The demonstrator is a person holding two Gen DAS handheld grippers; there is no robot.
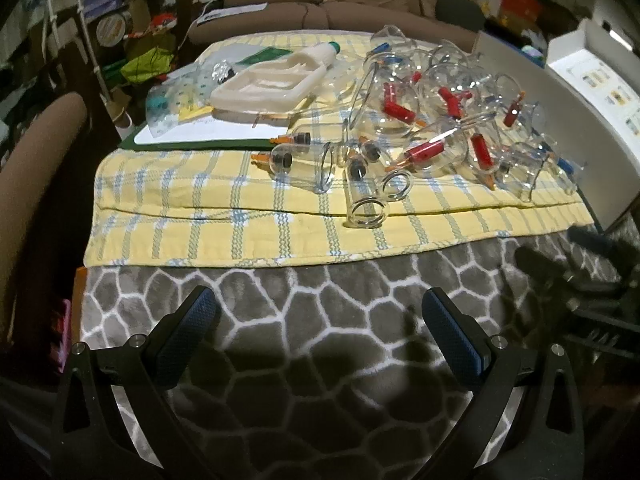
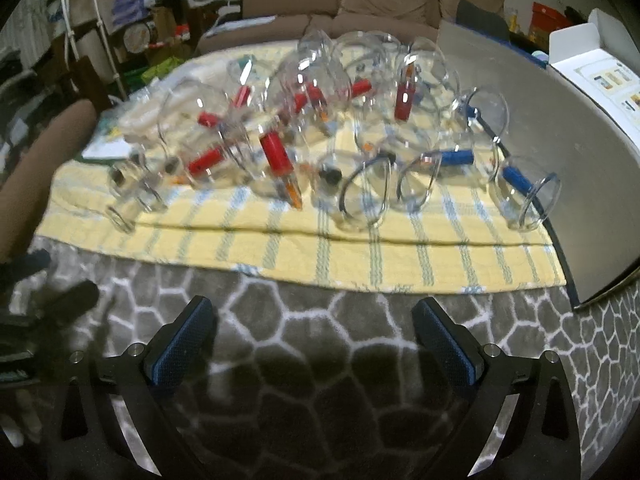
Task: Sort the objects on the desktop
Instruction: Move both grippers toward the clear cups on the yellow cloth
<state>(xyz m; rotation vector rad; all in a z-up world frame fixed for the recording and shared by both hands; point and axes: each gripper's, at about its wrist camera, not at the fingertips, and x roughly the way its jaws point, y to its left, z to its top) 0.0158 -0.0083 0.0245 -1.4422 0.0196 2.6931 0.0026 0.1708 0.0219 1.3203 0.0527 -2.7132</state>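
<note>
Two wide-open grippers poised above a grey blanket, facing a heap of clear cups.

The left gripper (image 1: 318, 312) and the right gripper (image 2: 314, 320) both stand with jaws spread wide and nothing between them, over the grey stone-patterned blanket (image 1: 320, 320). Beyond lies a yellow checked cloth (image 1: 200, 208) bearing the jumble of clear plastic suction cups (image 1: 432, 120) — many with red valve stems, a few with blue — tipped on their sides and touching. To its left on the cloth sits a cream moulded plastic tray (image 1: 268, 84); a white cardboard box (image 1: 592, 64) stands at the right.
</note>
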